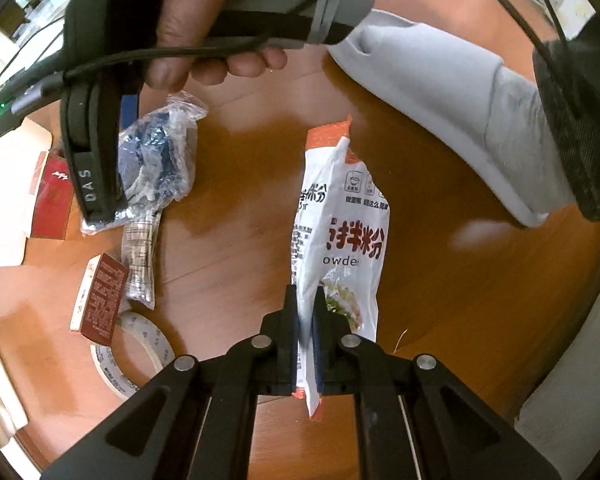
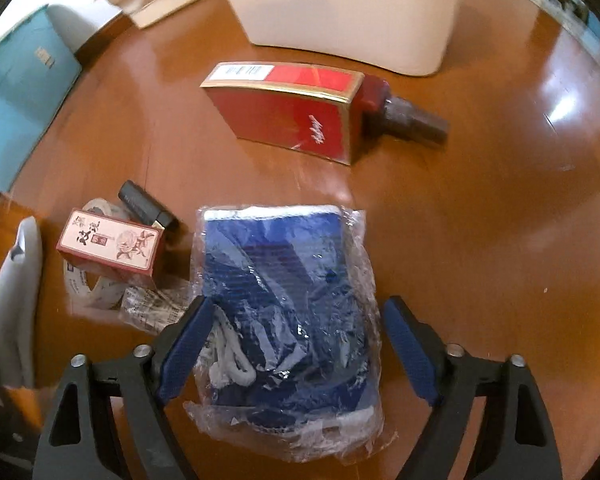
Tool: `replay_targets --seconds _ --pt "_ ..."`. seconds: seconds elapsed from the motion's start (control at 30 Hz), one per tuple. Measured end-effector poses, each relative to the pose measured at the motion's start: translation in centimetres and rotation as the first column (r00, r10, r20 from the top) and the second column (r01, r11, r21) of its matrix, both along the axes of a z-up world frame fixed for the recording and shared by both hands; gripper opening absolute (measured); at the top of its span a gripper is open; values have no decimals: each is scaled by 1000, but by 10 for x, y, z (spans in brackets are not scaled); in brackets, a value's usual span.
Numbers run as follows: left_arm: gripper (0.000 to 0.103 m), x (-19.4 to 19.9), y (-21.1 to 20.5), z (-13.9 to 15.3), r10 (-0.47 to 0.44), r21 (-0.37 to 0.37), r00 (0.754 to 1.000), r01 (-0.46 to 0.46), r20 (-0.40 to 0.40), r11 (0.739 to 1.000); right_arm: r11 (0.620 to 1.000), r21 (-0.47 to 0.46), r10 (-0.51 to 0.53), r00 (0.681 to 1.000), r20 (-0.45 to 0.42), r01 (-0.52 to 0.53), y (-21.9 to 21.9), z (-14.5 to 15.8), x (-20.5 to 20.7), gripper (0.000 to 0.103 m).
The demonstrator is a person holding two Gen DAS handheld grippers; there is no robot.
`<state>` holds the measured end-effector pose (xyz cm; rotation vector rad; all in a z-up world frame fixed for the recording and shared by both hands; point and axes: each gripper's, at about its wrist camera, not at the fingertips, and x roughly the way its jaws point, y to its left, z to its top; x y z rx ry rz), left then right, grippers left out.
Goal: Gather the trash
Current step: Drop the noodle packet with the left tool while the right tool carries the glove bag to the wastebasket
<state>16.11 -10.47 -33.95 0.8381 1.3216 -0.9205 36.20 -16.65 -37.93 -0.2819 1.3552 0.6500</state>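
My left gripper (image 1: 305,300) is shut on a white and orange powder sachet (image 1: 340,232) and holds it above the brown wooden table (image 1: 228,200). My right gripper (image 2: 296,312) is open, its blue pads on either side of a clear plastic bag with blue cloth inside (image 2: 284,312) that lies on the table (image 2: 480,240). In the left wrist view the right gripper (image 1: 96,184) stands over that same bag (image 1: 156,160), held by a hand.
A red cigarette carton (image 2: 300,116) with a dark red object behind it, a white bin (image 2: 348,8), a small patterned red box (image 2: 112,244), a tape roll (image 1: 132,352), a black lighter (image 2: 144,204) and a printed wrapper (image 1: 140,264) lie around. A teal box (image 2: 20,92) stands at the left.
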Motion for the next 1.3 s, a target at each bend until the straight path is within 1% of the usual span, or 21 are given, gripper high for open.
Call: replay_targets --seconds 0.03,0.1,0.13,0.2,0.3,0.4,0.5,0.57,0.67,0.7,0.77,0.83,0.93,1.0,1.07,1.1,1.17,1.2,1.23,1.27,1.3 --pt "5 -2 -1 1 8 -3 1000 -8 0 1000 1000 1 7 1000 16 -7 2 2 0 54" --pt "5 3 2 5 21 -7 1000 -21 -1 1000 1000 17 10 1000 22 -11 3 4 -1 20" --pt "5 12 3 10 27 -10 1000 -27 2 1000 999 38 10 1000 10 -11 3 6 -2 17" --pt "5 17 7 15 49 -22 999 -49 2 999 998 53 16 999 29 -17 2 13 -4 15" --pt "5 32 17 31 75 -48 997 -75 11 996 993 117 -38 999 29 35 -10 30 -2 15" --pt "5 37 28 66 123 -92 992 -120 30 989 975 192 -117 993 26 109 -35 53 2 15" --pt "5 71 41 105 226 -144 973 -218 45 965 945 245 -229 973 25 216 -67 73 5 15" --pt "5 106 54 136 327 -190 942 -309 70 932 916 260 -320 947 12 306 -89 79 7 15" --pt "5 149 65 173 417 -236 898 -378 141 895 888 249 -399 917 2 386 -108 78 8 15" --pt "5 166 70 189 450 -256 876 -401 172 879 884 236 -415 910 -3 404 -106 77 6 15" --pt "5 192 79 211 494 -284 842 -430 217 857 883 219 -425 905 -3 415 -102 75 2 15" --pt "5 220 88 239 536 -319 803 -453 261 833 883 230 -420 908 0 408 -99 78 1 15" --pt "6 265 102 273 617 -372 728 -506 300 778 883 250 -410 912 5 396 -94 84 0 15" --pt "6 291 111 281 668 -395 678 -548 307 737 881 259 -409 912 1 395 -93 84 0 15" --pt "6 312 122 279 719 -408 627 -596 300 691 879 262 -412 911 0 398 -95 87 0 15" --pt "6 326 130 275 752 -410 593 -634 286 656 877 264 -414 910 -3 400 -99 88 1 15" --pt "6 340 142 260 785 -407 559 -672 267 618 873 267 -422 907 -6 408 -102 89 1 15" --pt "6 343 145 249 800 -409 534 -688 274 599 871 268 -425 905 -6 411 -102 90 0 15" --pt "6 345 150 241 821 -418 498 -706 280 571 870 267 -427 904 -9 414 -102 90 0 15" --pt "6 348 159 238 845 -435 469 -725 256 534 870 264 -430 903 -10 417 -104 90 0 15" --pt "6 349 162 236 860 -444 452 -737 238 510 869 261 -433 902 -7 419 -106 90 -1 15"
